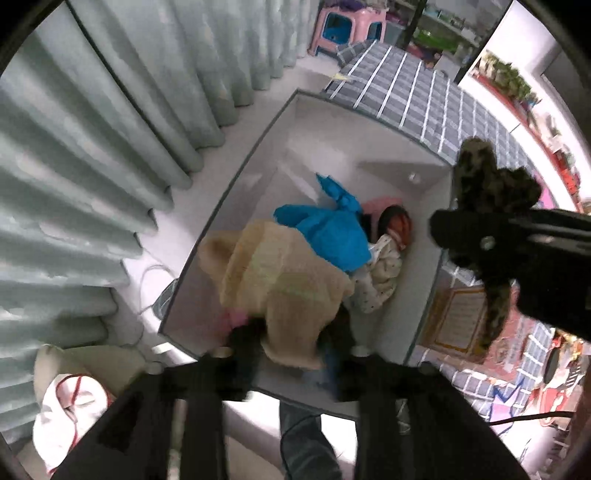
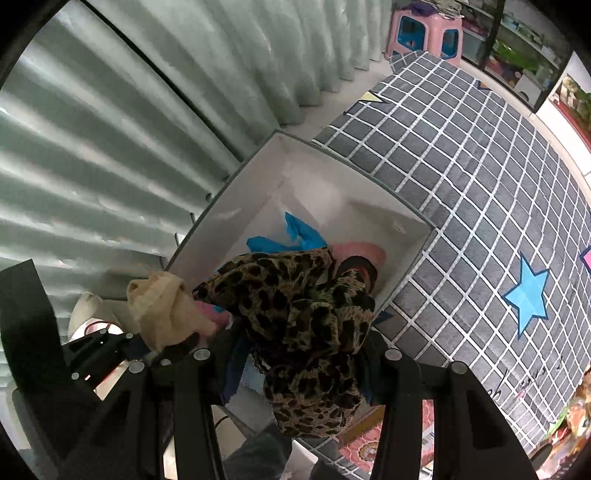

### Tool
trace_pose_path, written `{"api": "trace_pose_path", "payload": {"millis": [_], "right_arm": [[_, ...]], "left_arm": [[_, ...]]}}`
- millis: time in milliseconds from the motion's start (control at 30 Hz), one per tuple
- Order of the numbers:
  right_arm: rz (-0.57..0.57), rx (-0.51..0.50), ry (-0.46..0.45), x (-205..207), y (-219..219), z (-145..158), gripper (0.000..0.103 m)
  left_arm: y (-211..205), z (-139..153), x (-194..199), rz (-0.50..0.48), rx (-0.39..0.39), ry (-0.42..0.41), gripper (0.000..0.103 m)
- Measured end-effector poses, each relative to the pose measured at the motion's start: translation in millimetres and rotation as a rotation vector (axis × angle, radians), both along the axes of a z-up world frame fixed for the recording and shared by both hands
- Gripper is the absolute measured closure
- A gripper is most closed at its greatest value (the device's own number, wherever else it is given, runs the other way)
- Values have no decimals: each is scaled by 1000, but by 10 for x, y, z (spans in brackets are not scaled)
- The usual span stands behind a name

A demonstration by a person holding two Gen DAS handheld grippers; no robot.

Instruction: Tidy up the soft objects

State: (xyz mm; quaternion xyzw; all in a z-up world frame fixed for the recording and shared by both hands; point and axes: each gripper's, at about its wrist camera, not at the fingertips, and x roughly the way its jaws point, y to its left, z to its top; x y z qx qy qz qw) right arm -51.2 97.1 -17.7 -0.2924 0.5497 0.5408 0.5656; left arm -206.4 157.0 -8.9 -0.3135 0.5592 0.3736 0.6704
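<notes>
A white box (image 1: 258, 147) with a grey rim stands on the floor and holds a blue cloth (image 1: 328, 236), a doll (image 1: 388, 258) and something pink. A beige knitted cloth (image 1: 280, 280) lies over the pile at the box's near end. My left gripper (image 1: 293, 369) hangs open above it, and the cloth's near edge reaches up between the fingers without being pinched. My right gripper (image 2: 303, 358) is shut on a bunched leopard-print cloth (image 2: 306, 306), held over the box (image 2: 221, 192). In the left wrist view that gripper (image 1: 476, 236) is beside the box's right rim.
Pale green curtains (image 1: 92, 166) hang to the left of the box. A grey checked mat (image 2: 461, 177) with a blue star (image 2: 528, 295) lies to the right. A pink stool (image 2: 424, 33) stands far back. A white bag (image 1: 70, 402) sits near left, and a person's trouser leg (image 1: 306, 443) is below.
</notes>
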Motion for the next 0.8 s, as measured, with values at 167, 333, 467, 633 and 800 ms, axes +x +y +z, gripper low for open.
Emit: {"api": "trace_pose_path", "payload": {"millis": [167, 333, 467, 633, 800], "right_arm": [[14, 24, -12, -26, 7, 75, 21], [21, 27, -33, -33, 15, 127, 3], [13, 40, -50, -16, -16, 176, 0], [25, 46, -89, -48, -34, 223, 0], [27, 37, -90, -63, -31, 245, 0]], "left_arm": [[-9, 84, 21, -23, 64, 15, 19], [38, 94, -70, 30, 60, 10, 19], [61, 83, -107, 29, 37, 26, 19], [4, 67, -78, 8, 44, 46, 19], [-6, 86, -86, 16, 34, 30, 17]]}}
